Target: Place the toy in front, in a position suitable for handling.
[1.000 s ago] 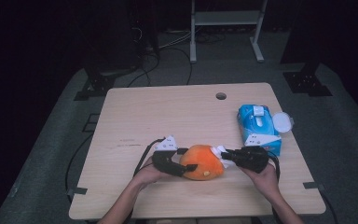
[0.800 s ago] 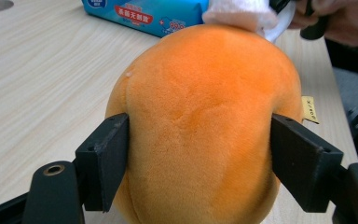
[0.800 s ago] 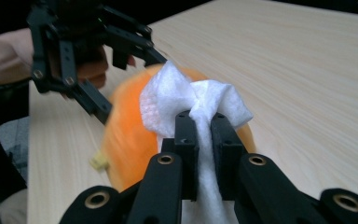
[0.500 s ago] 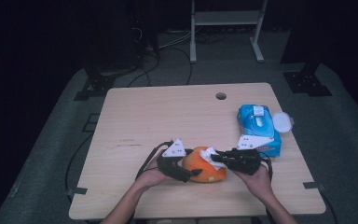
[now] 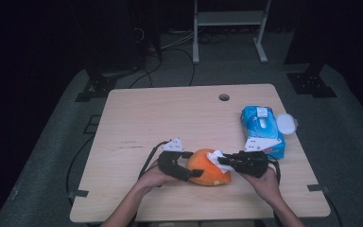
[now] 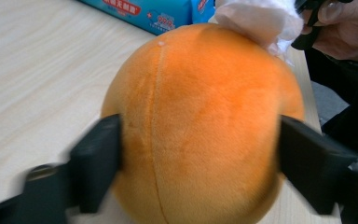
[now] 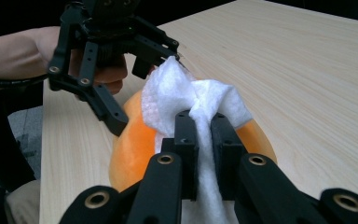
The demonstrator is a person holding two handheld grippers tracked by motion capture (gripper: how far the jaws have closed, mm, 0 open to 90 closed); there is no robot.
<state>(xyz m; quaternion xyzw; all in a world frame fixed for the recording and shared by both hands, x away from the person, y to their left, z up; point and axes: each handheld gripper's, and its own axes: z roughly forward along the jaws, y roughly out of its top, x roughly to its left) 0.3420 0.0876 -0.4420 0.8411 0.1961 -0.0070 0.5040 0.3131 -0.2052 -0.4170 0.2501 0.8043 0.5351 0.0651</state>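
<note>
An orange plush ball (image 5: 202, 171) rests on the wooden table (image 5: 170, 113) near its front edge. My left gripper (image 5: 194, 164) reaches in from the left. In the left gripper view (image 6: 198, 154) its fingers (image 6: 98, 161) press the ball (image 6: 200, 121) on both sides; the jaws have just been closing on it. My right gripper (image 5: 224, 161) comes from the right, shut on a white wipe (image 5: 216, 157). In the right gripper view (image 7: 200, 126) the wipe (image 7: 177, 98) lies bunched on top of the ball (image 7: 130, 140).
A blue pack of wet wipes (image 5: 262, 130) lies at the right of the table, with its round white lid (image 5: 286, 124) flipped out. A cable hole (image 5: 224, 97) sits near the far edge. Dark floor, cables and a rack leg lie beyond.
My right gripper has moved left with the wipe, from beside the ball onto its top. The left gripper has stayed on the ball, shifting only slightly.
</note>
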